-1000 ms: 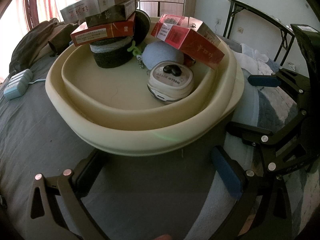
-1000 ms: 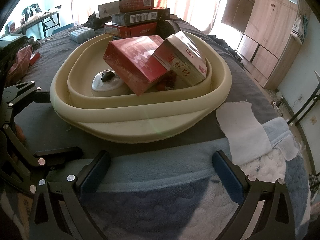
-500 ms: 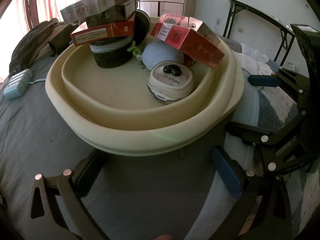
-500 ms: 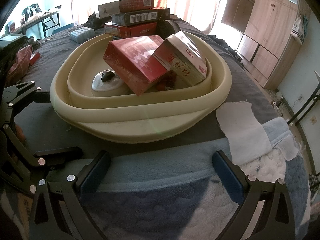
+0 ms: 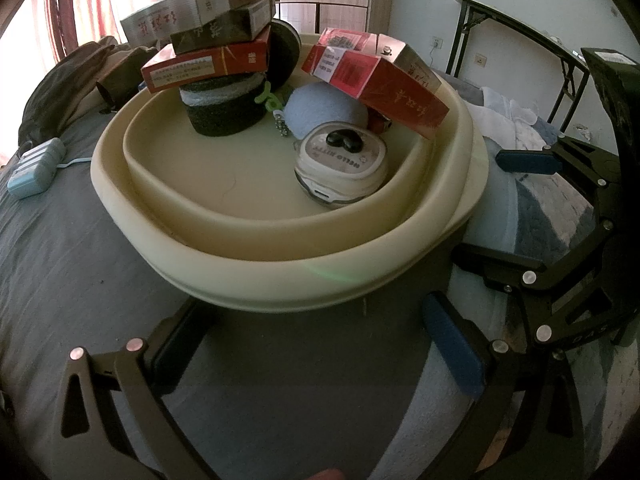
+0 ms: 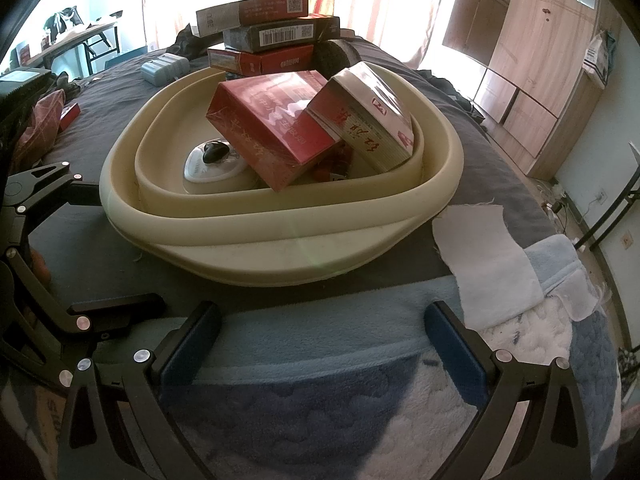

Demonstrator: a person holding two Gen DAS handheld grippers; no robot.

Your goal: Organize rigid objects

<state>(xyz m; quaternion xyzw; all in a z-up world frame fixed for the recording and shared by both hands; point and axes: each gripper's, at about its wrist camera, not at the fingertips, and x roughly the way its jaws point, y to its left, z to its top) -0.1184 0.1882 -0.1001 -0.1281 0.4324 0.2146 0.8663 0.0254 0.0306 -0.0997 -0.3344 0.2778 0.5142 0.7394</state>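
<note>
Surface: grey bedsheet (image 5: 60, 260) under cream basin (image 5: 280, 276).
Boxes: stacked boxes (image 6: 272, 40) inside basin.
Room: wooden wardrobe (image 6: 532, 64) beyond basin.
Left gripper (image 5: 320, 344): jaws wide, empty, before basin.
Right gripper (image 6: 320, 344): likewise.

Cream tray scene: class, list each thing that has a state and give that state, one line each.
Left gripper: open, empty.
Right gripper: open, empty.
Tray: upright on the bed, loaded.
Three-box stack: flat, piled on the black roll.
Red box: tilted, leaning.
White-red box: tilted against the tray wall.
White case: shut, lying flat.
</note>
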